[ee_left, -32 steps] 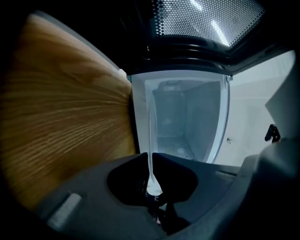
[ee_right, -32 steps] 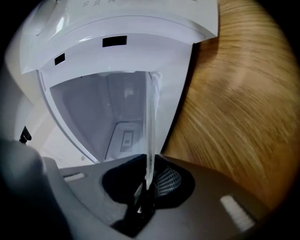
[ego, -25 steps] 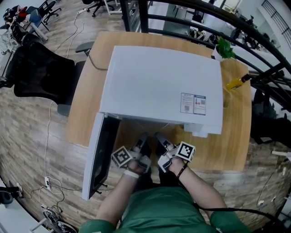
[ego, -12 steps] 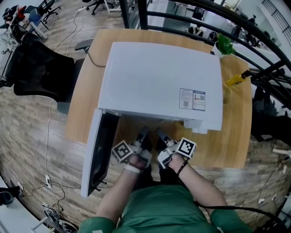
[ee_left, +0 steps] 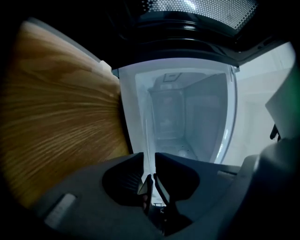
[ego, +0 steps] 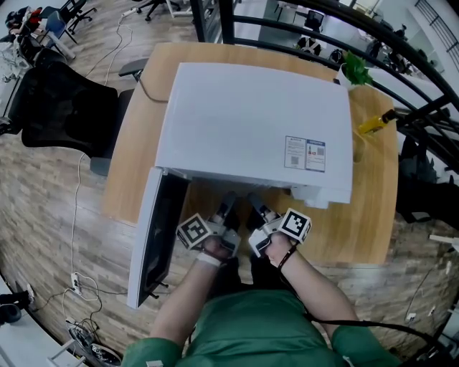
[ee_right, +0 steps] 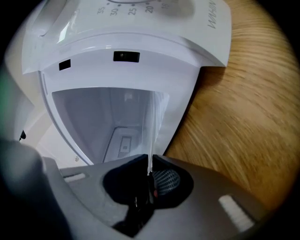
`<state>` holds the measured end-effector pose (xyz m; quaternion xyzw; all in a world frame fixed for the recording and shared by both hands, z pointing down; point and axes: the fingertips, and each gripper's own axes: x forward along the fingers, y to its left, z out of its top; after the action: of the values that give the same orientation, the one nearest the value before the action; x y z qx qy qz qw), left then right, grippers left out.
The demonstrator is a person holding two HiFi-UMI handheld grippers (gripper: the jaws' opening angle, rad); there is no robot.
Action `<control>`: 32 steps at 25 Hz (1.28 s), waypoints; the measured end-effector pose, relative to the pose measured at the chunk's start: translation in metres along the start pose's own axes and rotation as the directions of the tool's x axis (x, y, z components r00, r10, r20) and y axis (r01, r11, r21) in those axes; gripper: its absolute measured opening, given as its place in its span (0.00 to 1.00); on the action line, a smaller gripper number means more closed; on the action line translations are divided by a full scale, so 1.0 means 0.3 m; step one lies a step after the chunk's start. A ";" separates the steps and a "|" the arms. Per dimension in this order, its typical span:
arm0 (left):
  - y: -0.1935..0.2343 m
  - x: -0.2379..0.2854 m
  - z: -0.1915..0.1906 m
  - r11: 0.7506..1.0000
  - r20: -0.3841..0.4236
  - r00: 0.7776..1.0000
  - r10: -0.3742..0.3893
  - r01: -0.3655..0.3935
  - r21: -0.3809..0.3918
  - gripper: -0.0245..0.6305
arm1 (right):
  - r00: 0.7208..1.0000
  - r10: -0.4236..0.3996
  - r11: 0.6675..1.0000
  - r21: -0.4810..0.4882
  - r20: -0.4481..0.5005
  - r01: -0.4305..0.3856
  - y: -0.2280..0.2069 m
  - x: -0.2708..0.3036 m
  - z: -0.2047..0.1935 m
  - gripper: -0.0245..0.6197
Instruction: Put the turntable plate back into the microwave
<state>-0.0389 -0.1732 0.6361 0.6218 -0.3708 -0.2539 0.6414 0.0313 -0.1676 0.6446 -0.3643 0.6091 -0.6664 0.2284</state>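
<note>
The white microwave (ego: 251, 136) stands on the wooden table (ego: 358, 222) with its door (ego: 154, 240) swung open to the left. Both grippers sit side by side at its mouth, the left gripper (ego: 226, 208) and the right gripper (ego: 254, 208). The clear glass turntable plate (ee_right: 154, 126) shows edge-on, reaching into the cavity (ee_right: 103, 122). My right gripper (ee_right: 150, 174) is shut on its rim. The left gripper (ee_left: 151, 180) has just been opening its jaws. The plate's edge (ee_left: 147, 140) still runs between them, with a narrow gap at the pads.
A black office chair (ego: 61, 115) stands left of the table. A yellow object (ego: 373, 127) and a green plant (ego: 353, 73) sit at the table's far right corner, by a dark railing. The microwave's dial panel (ee_right: 140, 9) is right of the cavity.
Both hands stay at the microwave's mouth. Only the head camera's view has shifted slightly.
</note>
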 end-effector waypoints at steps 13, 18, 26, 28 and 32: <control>0.014 0.012 0.040 0.999 0.007 0.999 0.041 -0.041 0.006 0.08 | 0.999 -0.028 1.000 0.002 0.019 0.028 -0.007 0.026 0.030 0.08; 0.011 0.035 0.059 0.999 0.019 0.999 0.046 -0.046 0.001 0.08 | 0.999 -0.039 0.999 0.005 0.028 0.039 0.001 0.050 0.048 0.08; 0.017 0.040 0.068 0.999 0.023 0.999 0.045 -0.045 -0.012 0.08 | 0.995 -0.096 0.992 -0.085 0.010 0.096 0.008 0.038 0.039 0.11; 0.017 0.047 0.064 0.999 0.018 0.999 0.043 -0.043 -0.014 0.08 | 0.995 -0.096 0.993 -0.069 0.033 0.098 0.009 0.029 0.051 0.07; 0.015 0.058 0.069 0.999 0.020 0.999 0.042 -0.042 -0.017 0.08 | 0.996 -0.085 0.994 -0.064 0.040 0.088 0.011 0.040 0.065 0.06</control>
<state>-0.0456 -0.1992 0.6423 0.6058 -0.3881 -0.2497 0.6481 0.0381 -0.1897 0.6438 -0.4099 0.6098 -0.6486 0.1985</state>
